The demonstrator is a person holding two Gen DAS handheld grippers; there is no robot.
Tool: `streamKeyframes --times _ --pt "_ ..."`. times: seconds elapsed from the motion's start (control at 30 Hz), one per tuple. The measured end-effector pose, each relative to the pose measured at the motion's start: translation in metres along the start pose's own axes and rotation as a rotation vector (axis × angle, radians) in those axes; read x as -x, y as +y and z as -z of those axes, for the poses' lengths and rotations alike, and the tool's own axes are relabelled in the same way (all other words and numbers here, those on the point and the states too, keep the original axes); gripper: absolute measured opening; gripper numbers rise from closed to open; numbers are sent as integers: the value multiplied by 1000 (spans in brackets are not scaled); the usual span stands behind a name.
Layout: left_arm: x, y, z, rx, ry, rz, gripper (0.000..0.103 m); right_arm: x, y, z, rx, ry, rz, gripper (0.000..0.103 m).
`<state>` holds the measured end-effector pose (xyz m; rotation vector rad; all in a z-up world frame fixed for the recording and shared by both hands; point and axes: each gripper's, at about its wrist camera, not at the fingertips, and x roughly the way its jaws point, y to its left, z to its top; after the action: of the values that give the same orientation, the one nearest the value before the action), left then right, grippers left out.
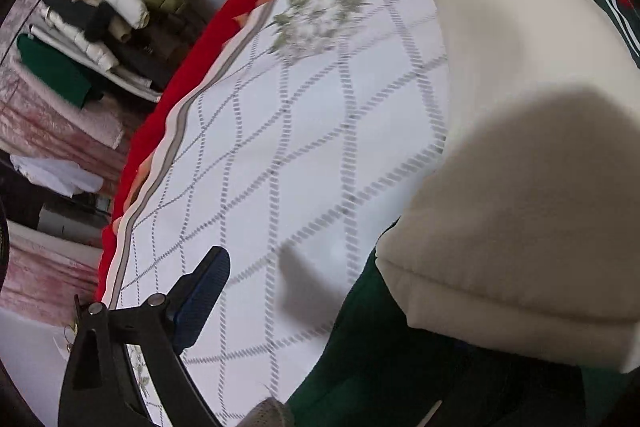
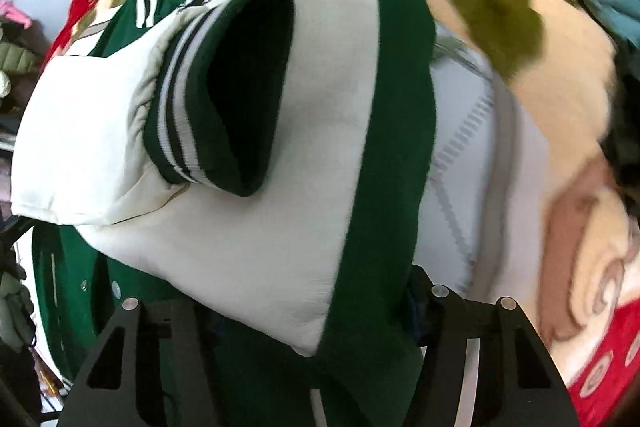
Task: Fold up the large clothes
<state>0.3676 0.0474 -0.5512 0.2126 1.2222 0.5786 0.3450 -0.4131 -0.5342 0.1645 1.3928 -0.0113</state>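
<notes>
jacket (image 2: 248, 259) between right gripper (image 2: 304, 311) fingers, on quilted sheet (image 1: 280, 147)

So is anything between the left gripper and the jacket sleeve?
Nothing visible. The left gripper hangs over the bare white quilted cover, with the cream sleeve just beside it.

A dark green varsity jacket with cream sleeves (image 2: 240, 259) lies on the bed, near its edge. One cream sleeve is folded across the body, its green, white-striped ribbed cuff (image 2: 208, 99) gaping open.
</notes>
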Motion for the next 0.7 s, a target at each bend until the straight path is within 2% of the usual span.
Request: streamKeyframes --times 0.17,0.3,0.4,0.47,0.57,0.6,0.63,0.7 --pt "-20 35 -13 9 -1 -62 98 -10 55 -20 46 4 -92 63" --pt "-39 57 -14 -45 -2 -97 98 -16 85 -25 44 36 -189 63" --pt "-48 68 -14 -59 5 -76 98 -22 67 -29 -43 53 -223 63" --pt "-52 70 -16 -50 18 -60 98 -21 47 -24 -110 40 -196 56" --pt "-61 74 -21 4 60 -36 101 -18 14 -8 -242 16 -140 38" --pt "-64 78 -23 32 76 -21 103 -16 6 -5 -269 12 -121 26" --pt "-67 82 -24 63 88 -5 103 -13 -7 0 -314 -1 -83 24" --pt "-70 85 -27 75 95 8 103 -13 -32 4 -435 -22 -91 24"
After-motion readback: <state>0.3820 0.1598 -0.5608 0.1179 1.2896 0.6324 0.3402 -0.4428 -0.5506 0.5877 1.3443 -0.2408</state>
